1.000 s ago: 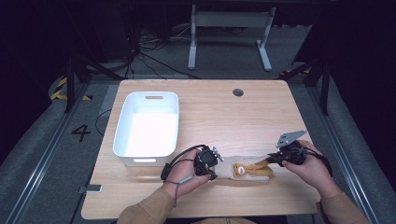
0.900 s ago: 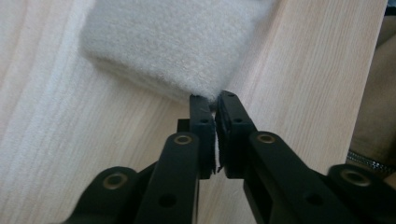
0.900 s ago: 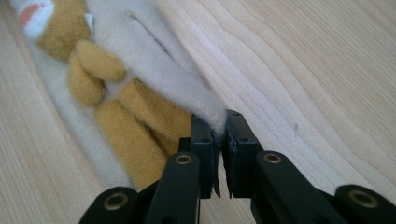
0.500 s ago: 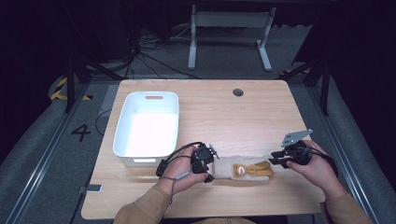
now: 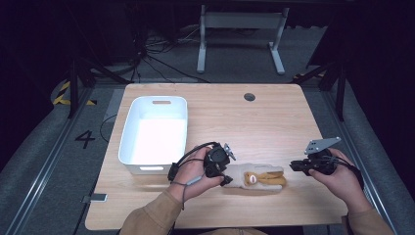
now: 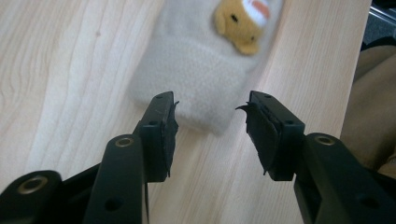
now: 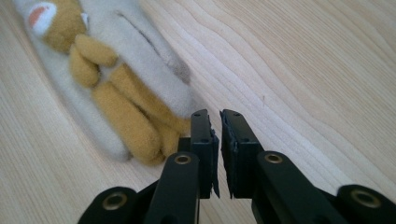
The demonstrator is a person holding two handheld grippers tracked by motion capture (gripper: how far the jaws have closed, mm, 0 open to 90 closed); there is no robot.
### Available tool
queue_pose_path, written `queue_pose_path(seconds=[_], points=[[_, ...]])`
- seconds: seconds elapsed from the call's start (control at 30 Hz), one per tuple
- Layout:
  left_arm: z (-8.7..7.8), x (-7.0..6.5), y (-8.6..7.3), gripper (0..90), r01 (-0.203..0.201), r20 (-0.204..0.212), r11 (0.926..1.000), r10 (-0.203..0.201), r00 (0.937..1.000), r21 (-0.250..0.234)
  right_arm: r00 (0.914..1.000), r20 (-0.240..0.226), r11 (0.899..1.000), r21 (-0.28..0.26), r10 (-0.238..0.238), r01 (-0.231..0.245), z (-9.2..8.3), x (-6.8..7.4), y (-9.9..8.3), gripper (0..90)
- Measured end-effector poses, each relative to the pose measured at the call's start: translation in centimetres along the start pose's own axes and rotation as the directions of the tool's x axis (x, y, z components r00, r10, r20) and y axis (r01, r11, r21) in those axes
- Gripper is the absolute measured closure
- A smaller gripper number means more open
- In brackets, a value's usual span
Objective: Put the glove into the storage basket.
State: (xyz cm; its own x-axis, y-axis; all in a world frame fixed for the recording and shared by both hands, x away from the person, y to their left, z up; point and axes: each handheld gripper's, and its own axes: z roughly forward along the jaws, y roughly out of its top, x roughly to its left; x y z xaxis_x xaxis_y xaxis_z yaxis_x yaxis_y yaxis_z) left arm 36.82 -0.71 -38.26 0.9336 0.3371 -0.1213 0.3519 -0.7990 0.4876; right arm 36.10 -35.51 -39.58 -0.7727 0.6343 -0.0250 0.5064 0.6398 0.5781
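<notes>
Wooden worktop [image 5: 274, 122], front edge: the plush toy [image 5: 258, 178] is laid lengthwise between both grippers. It's nearly touched by the left gripper [image 5: 226, 180], jaws just spread, holding nothing. The right gripper [image 5: 295, 166] is kept farther off, jaws almost closed, empty.

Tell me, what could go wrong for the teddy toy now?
1. The toy lies close to the table's near edge, so a nudge might push it off.
2. The left tool, jaws just opened, has the toy's pale end in front of it but grips nothing; a quick close could miss or only pinch fluff.
3. The right tool, jaws nearly together after closing, sits beside the toy's legs and might snag them.
</notes>
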Motion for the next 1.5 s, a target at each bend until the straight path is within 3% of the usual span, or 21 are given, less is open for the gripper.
queue_pose_path(seconds=[0.2,0.37,0.87,0.97,1.23,1.5], points=[[-0.3,-0.2,1.0,47.7,-0.019,-0.013,0.9997,0.019,0.9997,-0.018,0.9994,0.004,0.999,-0.02,0.034,-0.034,-0.4,-0.5,-0.3,76.0],[0.1,-0.1,1.8,40.1,-0.055,-0.049,0.9977,0.053,0.9974,-0.039,0.9989,0.001,0.998,-0.028,0.048,-0.047,-0.5,-0.8,-0.5,74.9],[3.3,-0.3,3.5,29.4,-0.095,0.01,0.995,0.096,0.9953,-0.031,0.9982,-0.01,0.997,-0.042,0.059,-0.059,-0.2,-1.2,-0.8,68.7],[4.2,-0.4,3.6,25.4,-0.129,0.012,0.9907,0.13,0.9914,-0.043,0.9981,-0.031,0.997,-0.06,0.053,-0.055,-0.1,-1.2,-0.8,64.9],[5.7,-0.2,3.8,23.7,-0.125,0.016,0.9918,0.126,0.9919,-0.024,0.9976,-0.042,0.996,-0.066,0.056,-0.058,0.3,-1.5,-1.1,61.8],[6.9,0.1,3.8,20.5,-0.161,0.016,0.9869,0.161,0.9868,-0.012,0.9963,-0.053,0.995,-0.069,0.068,-0.072,0.6,-1.5,-1.1,59.1]])
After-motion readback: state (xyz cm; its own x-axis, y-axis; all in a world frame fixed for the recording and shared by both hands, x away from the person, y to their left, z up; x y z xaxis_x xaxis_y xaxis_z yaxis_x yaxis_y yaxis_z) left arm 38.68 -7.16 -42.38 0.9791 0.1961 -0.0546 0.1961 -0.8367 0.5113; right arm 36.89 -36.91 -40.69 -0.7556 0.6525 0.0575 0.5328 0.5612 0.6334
